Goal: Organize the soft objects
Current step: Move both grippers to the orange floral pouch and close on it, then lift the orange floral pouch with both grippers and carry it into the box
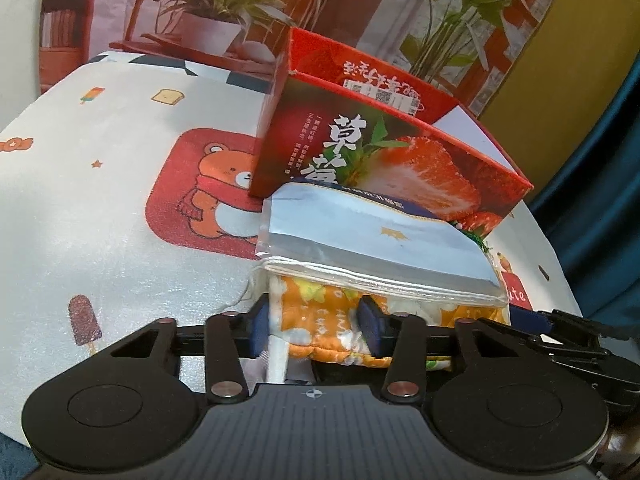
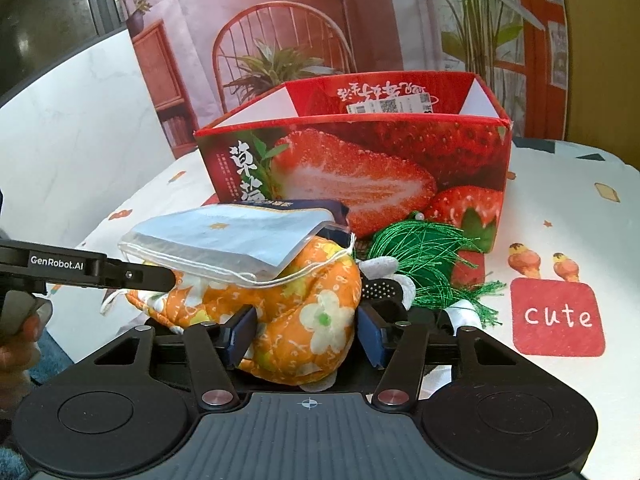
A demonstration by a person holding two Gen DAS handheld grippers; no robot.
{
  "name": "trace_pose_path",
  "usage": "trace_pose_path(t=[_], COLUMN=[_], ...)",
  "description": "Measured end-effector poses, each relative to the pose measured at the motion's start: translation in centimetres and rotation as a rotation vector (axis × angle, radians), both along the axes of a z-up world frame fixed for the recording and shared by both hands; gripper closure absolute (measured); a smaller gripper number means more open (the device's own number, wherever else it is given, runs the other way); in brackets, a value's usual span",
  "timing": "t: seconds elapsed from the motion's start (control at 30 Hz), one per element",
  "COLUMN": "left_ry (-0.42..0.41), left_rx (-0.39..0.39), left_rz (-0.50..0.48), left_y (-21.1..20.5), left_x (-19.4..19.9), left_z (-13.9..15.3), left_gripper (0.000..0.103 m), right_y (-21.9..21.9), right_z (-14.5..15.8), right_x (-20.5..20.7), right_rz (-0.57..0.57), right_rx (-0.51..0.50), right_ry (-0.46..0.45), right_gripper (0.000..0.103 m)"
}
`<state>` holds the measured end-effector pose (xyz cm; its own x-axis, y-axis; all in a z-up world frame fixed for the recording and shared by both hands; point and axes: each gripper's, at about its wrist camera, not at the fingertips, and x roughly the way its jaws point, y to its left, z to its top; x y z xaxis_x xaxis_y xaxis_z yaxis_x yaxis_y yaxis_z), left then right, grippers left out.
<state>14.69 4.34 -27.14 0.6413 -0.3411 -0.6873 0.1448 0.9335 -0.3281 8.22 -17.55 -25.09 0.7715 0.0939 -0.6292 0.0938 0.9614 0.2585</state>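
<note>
Where cloth (image 1: 100,208) covers table, backdrop (image 2: 192,40) behind

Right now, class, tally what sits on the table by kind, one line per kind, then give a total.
Cardboard box: 1
Orange flowered cloth bundle: 1
Clear packet resting on the bundle: 1
Green tassel: 1
Total: 4

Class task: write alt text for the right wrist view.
The right gripper clamps an orange floral pouch carrying a clear packet of masks. Behind stand an open strawberry box and green thread.
</note>
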Motion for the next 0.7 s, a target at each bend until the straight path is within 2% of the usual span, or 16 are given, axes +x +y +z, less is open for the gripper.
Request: trace_pose_path(t=[0.13,0.23,0.3,0.43,0.7], left_ry=[-0.016,-0.055,-0.087,-0.121,-0.154], left_rx=[-0.007,0.044,0.073,0.081,0.091], left_rz=[0.009,-0.01,-0.019,-0.026,-0.041], left_y=[0.2,-0.5,-0.9,-1.1,-1.3], left_x=[-0.5,-1.2,-1.6,-2.2,-3.5], left_z=[0.2,0.7,1.1,1.8,2.4], left_gripper=[0.077,0.081,0.082,0.084,0.085], right_y=[0.0,0.1,0.2,0.2,0.4], right_z=[0.0,0.1,0.3,0.5,1.3], right_x=[0.0,-0.1,-0.2,-0.4,-1.4], right_rz=[0.004,0.011,0.011,0.008,0.008], right_rx=[0.002,-0.002,-0.004,-0.011,-0.014], right_ry=[-0.002,-0.01,-0.016,-0.029,-0.056], right_gripper=[0.058,0.067,0.072,0.078,0.083])
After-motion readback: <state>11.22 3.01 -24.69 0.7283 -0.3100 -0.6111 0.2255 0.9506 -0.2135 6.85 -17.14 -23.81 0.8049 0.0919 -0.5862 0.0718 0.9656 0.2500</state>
